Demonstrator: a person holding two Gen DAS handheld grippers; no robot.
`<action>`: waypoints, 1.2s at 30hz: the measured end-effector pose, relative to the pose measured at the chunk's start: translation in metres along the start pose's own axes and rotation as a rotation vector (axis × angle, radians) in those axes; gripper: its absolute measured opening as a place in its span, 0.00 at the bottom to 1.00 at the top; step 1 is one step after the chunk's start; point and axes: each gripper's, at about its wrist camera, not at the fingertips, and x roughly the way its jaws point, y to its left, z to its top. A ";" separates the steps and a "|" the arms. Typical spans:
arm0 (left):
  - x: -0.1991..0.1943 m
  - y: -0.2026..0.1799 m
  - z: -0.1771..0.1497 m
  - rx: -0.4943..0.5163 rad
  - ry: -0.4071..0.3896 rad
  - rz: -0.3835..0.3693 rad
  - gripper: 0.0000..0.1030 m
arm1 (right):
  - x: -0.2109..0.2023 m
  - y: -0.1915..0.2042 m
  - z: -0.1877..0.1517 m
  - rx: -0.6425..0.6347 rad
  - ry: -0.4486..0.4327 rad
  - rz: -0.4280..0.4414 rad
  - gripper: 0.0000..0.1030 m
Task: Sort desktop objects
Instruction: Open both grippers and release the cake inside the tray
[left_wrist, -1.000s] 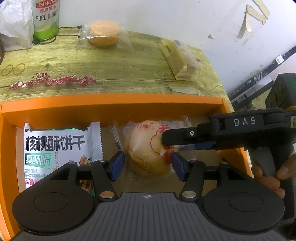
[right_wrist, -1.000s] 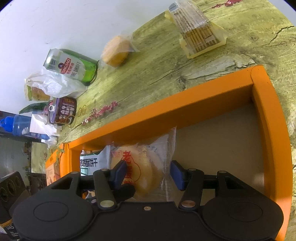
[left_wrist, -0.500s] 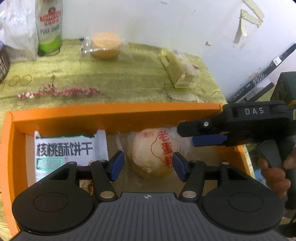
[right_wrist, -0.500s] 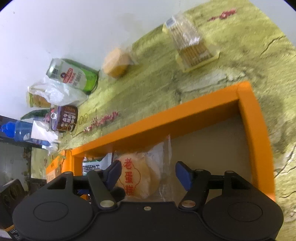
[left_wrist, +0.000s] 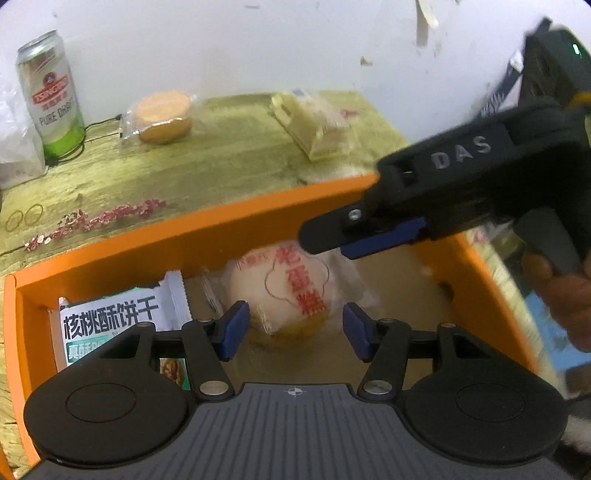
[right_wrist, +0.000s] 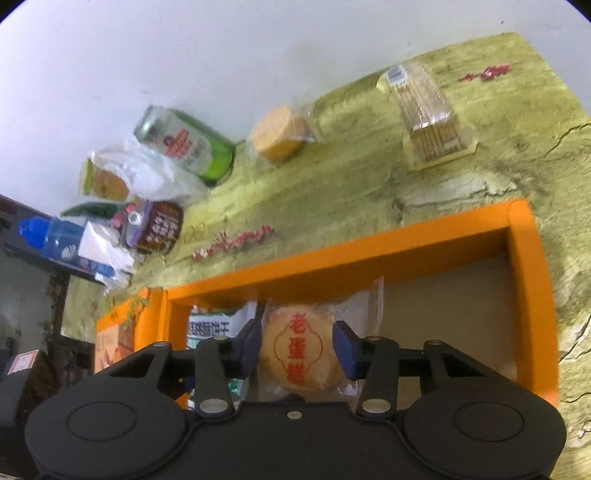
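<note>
A wrapped round egg cake (left_wrist: 284, 288) with red characters lies in the orange box (left_wrist: 184, 236), beside a walnut biscuit pack (left_wrist: 110, 317). My left gripper (left_wrist: 295, 325) hovers above the box, jaws open, the cake showing beyond its blue pads without contact. My right gripper (left_wrist: 325, 240), held by a hand, hangs over the cake's far right side. Its jaws are closing. In the right wrist view the cake (right_wrist: 299, 350) appears between the right gripper's (right_wrist: 297, 341) tips but sits lower, in the box (right_wrist: 369, 251); the pads do not press it.
On the green tabletop behind the box stand a beer can (left_wrist: 51, 92), a wrapped orange cake (left_wrist: 162, 118) and a yellow biscuit tray (left_wrist: 317, 125). Pink dried flowers (left_wrist: 96, 221) and rubber bands (left_wrist: 22, 218) lie near the box. A brown can (right_wrist: 155, 229), plastic bag and blue bottle (right_wrist: 48, 232) crowd the left.
The right gripper has lifted away from the cake; its jaws widened, then narrowed. The left gripper has pulled back and rolled. The cake stays in the box.
</note>
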 end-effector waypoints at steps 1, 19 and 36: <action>0.001 -0.001 -0.001 0.007 0.000 0.004 0.55 | 0.003 0.001 -0.001 -0.002 0.009 -0.007 0.41; -0.009 0.008 -0.004 -0.041 -0.014 -0.007 0.58 | -0.001 -0.003 -0.008 0.000 -0.002 -0.037 0.39; 0.008 0.022 -0.004 -0.132 0.067 -0.019 0.65 | 0.005 -0.029 -0.013 0.104 0.048 -0.040 0.44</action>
